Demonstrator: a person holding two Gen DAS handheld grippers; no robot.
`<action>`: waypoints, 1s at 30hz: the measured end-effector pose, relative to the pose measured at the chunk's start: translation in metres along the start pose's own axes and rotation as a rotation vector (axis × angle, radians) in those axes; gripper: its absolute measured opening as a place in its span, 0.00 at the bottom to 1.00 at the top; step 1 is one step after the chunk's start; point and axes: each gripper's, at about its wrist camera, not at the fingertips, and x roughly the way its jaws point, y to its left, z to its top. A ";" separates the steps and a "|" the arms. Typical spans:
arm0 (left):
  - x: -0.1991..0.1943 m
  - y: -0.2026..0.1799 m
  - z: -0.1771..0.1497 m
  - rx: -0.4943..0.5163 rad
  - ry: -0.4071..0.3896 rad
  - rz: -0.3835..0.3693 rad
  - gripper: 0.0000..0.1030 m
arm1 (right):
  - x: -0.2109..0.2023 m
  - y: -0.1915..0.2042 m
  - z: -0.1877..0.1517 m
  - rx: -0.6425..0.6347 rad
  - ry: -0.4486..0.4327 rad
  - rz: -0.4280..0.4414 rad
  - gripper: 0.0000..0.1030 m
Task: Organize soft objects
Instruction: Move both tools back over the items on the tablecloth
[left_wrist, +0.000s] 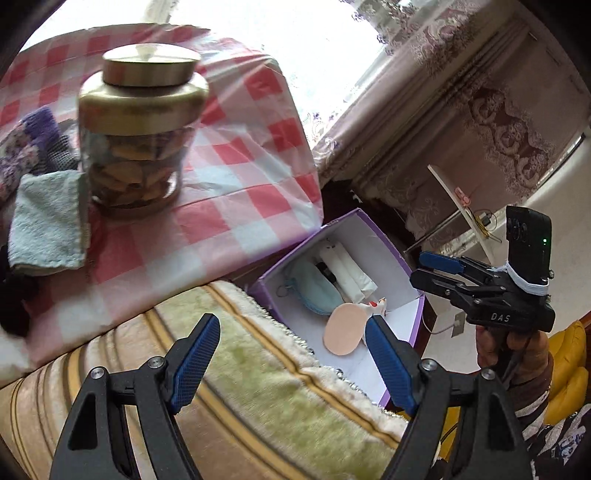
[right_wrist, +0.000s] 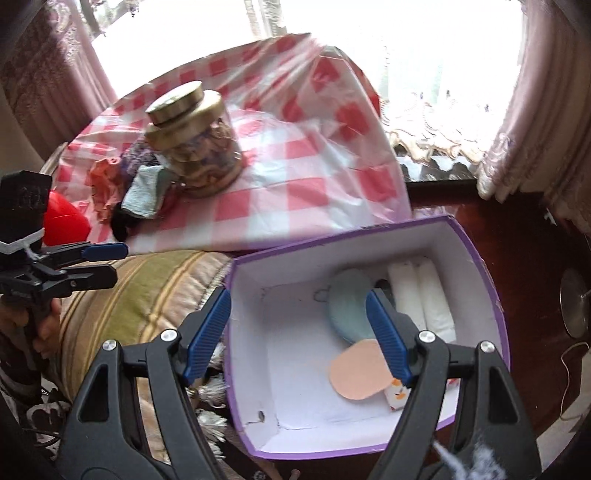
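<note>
A purple box (left_wrist: 373, 226) (right_wrist: 480, 254) with a white inside stands below the table's edge. In it lie a light blue pouch (left_wrist: 314, 291) (right_wrist: 345, 302), white rolls (left_wrist: 347, 269) (right_wrist: 421, 295) and a peach oval pad (left_wrist: 341, 328) (right_wrist: 356, 373). On the checked cloth a pale blue towel (left_wrist: 46, 225) (right_wrist: 142, 195), a purple knit piece (left_wrist: 42, 123) (right_wrist: 138, 157) and a pink cloth (right_wrist: 105, 184) are piled by a jar. My left gripper (left_wrist: 293, 363) (right_wrist: 120, 263) is open and empty above a striped cushion. My right gripper (right_wrist: 297, 336) (left_wrist: 417, 268) hangs open and empty over the box.
A gold-lidded glass jar (left_wrist: 144, 125) (right_wrist: 195, 147) stands on the red-and-white checked table (left_wrist: 240, 177) (right_wrist: 303, 192). The striped cushion (left_wrist: 221, 387) (right_wrist: 140, 295) lies between table and box. A red object (right_wrist: 64, 221) sits at the left, a yellow one (left_wrist: 569, 365) at the right; curtains hang behind.
</note>
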 end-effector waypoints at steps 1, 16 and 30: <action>-0.009 0.008 -0.002 -0.014 -0.018 0.005 0.80 | -0.002 0.011 0.005 -0.019 -0.009 0.021 0.76; -0.102 0.126 -0.022 -0.226 -0.212 0.151 0.79 | 0.032 0.150 0.060 -0.251 0.003 0.157 0.79; -0.127 0.179 -0.003 -0.269 -0.279 0.267 0.67 | 0.114 0.248 0.093 -0.349 0.101 0.236 0.79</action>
